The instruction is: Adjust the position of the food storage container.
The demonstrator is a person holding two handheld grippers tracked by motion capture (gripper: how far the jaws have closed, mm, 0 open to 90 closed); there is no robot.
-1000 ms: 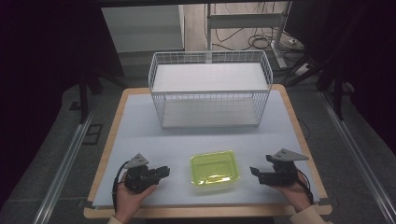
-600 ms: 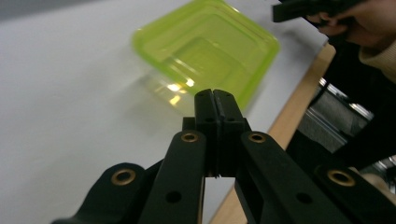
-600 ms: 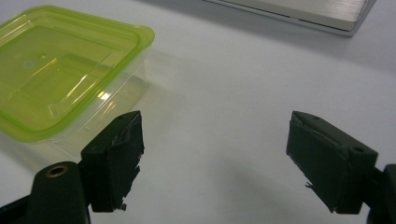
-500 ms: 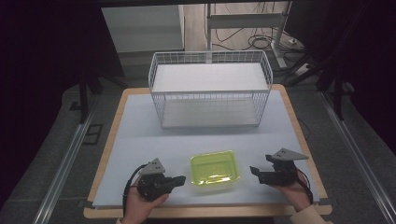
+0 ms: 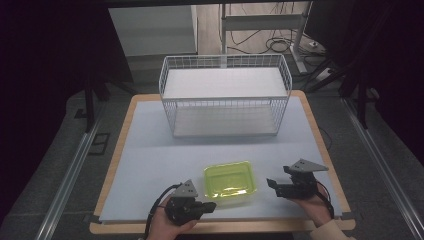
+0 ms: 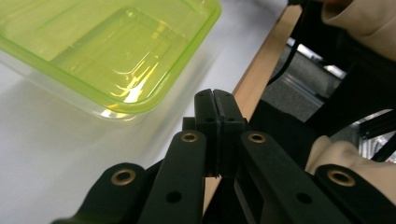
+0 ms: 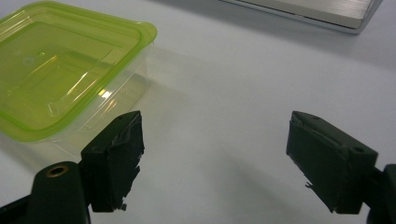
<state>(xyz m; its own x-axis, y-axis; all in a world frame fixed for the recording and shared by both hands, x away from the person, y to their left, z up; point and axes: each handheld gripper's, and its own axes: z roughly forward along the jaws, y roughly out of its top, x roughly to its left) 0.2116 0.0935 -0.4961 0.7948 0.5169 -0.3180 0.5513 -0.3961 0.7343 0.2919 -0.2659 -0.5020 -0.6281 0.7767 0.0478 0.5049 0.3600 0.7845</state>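
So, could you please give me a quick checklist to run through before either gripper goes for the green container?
1. Container upright on the table, lid on: ok.
2. Right gripper open, nothing between the jaws: ok.
3. Left gripper open for a grasp: not ok, jaws shut together, nothing held.
4. Grippers clear of the container: ok, left by its near left corner, right off its right side.
5. Basket empty and clear behind it: ok.
6. Lid sealed tight: cannot tell.

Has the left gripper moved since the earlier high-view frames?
Yes. In the high view the left gripper, jaws shut and empty, has slid rightward along the table's near edge to the green-lidded container's front-left corner.
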